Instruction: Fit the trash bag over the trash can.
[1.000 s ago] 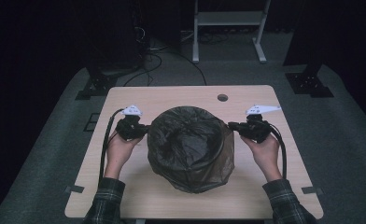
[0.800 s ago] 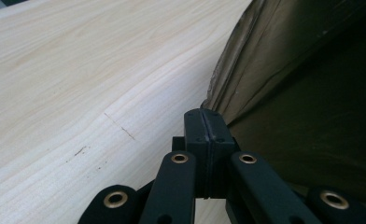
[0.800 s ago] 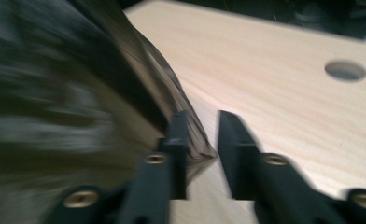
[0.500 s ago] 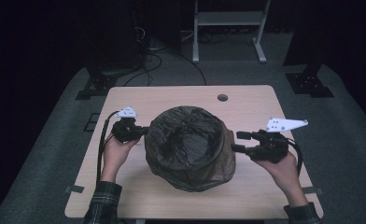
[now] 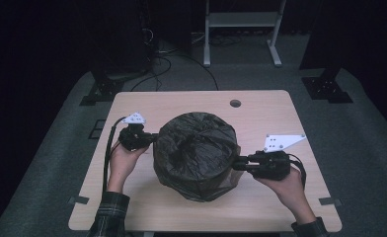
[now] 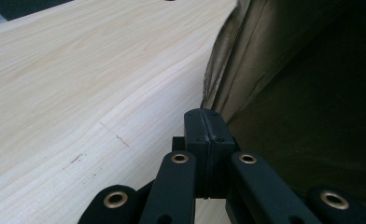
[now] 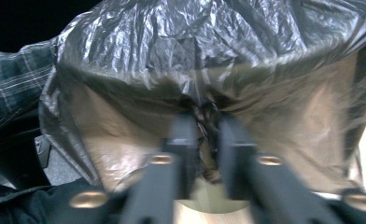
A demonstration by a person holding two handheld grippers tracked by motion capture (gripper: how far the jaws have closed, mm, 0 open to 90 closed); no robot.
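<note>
Pinching the bag (image 5: 195,155) from opposite sides, the left gripper (image 5: 151,139) and right gripper (image 5: 235,164) stand clamped on its film, seemingly to stretch it over whatever it covers.

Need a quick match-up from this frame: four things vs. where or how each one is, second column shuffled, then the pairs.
Things:
1. left gripper
2. right gripper
3. black bag
4. round hole

Place or state:
A. in the tabletop near the far edge
B. draped over a round bin in the middle of the table
C. pinching bag film at the near right side
D. jaws shut at the bag's left edge

Pairs: 1-D, 2-C, 3-B, 4-A
</note>
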